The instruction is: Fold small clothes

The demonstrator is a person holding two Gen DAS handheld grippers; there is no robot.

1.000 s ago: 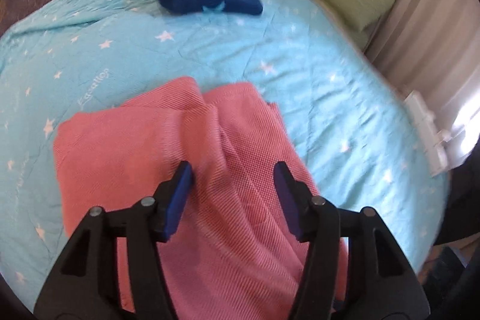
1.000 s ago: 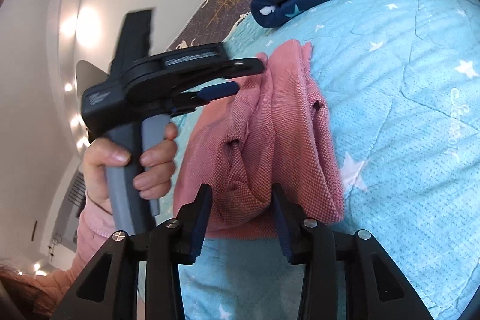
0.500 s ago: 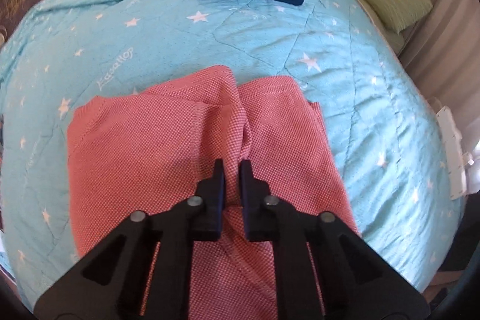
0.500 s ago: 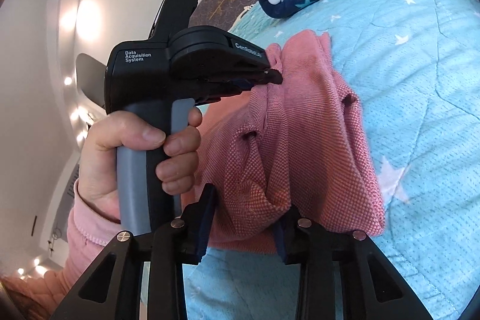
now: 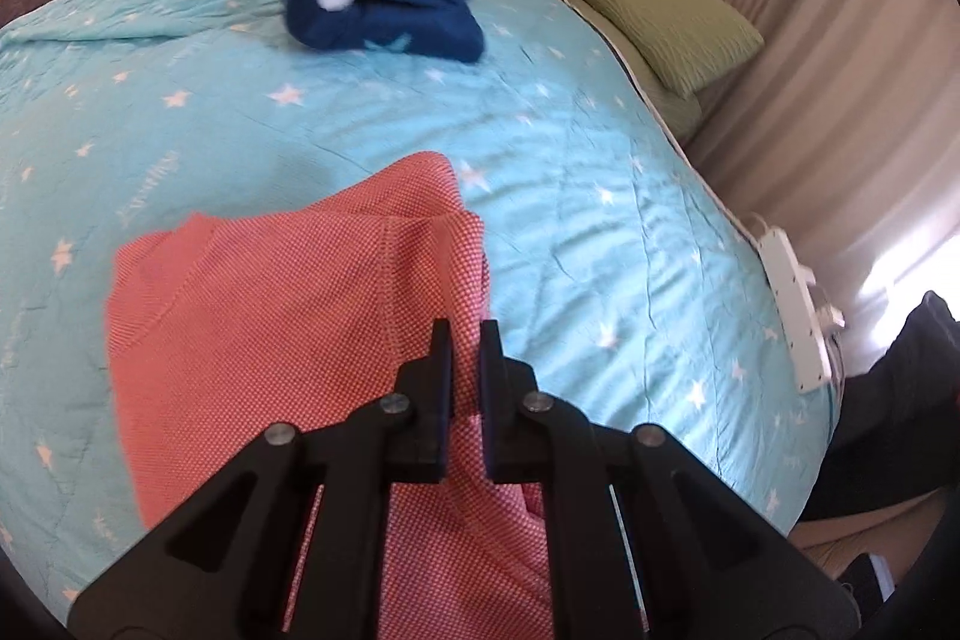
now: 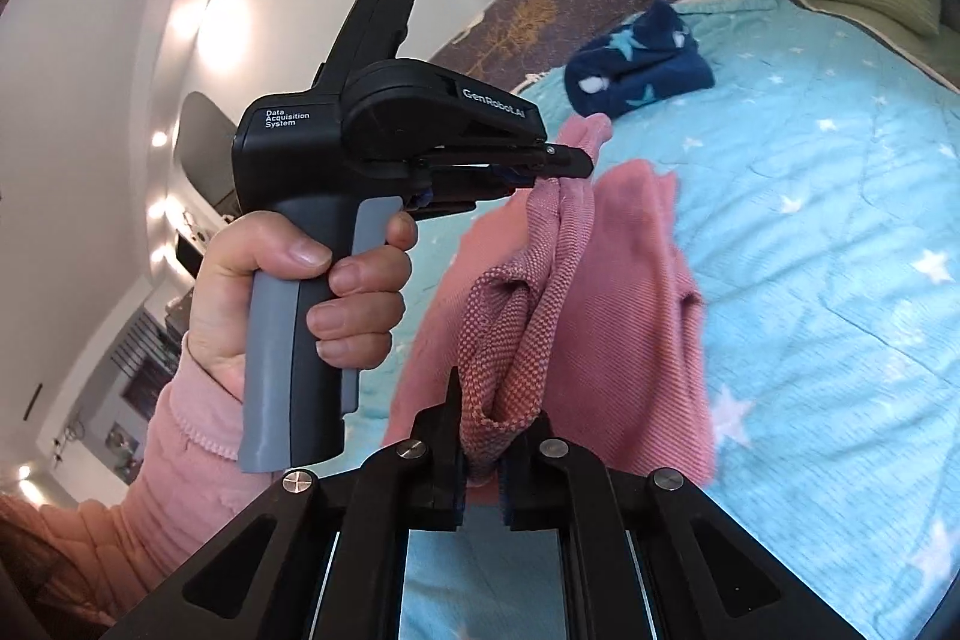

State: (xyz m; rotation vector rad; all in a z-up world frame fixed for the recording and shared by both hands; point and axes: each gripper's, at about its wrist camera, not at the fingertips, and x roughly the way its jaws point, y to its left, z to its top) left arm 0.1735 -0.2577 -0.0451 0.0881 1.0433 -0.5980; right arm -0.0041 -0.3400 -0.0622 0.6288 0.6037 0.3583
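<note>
Garment: your pink waffle-knit top (image 5: 288, 316) lies partly lifted off the turquoise star-print quilt (image 5: 600, 220).
Left gripper (image 5: 465, 334): you have it pinched on a fold.
Right gripper (image 6: 483, 421): yours clamps a bunched edge.
Beyond: folded navy star-patterned fleece (image 5: 390, 1), green pillow (image 5: 660, 13).

A turquoise star-print quilt (image 5: 570, 172) covers the bed, green pillows (image 5: 660, 16) beside it, near beige curtains (image 5: 810, 58).

Garment (image 5: 288, 316): coral-pink, fine woven dot texture. Bedspread (image 5: 600, 220): turquoise, white stars. Bundled clothing (image 5: 390, 4): navy, light-blue stars, white spot. Pillows (image 5: 660, 16): green. Mat (image 6: 540, 10): brown, pale deer and tree prints. Fingers (image 5: 441, 370): black.
</note>
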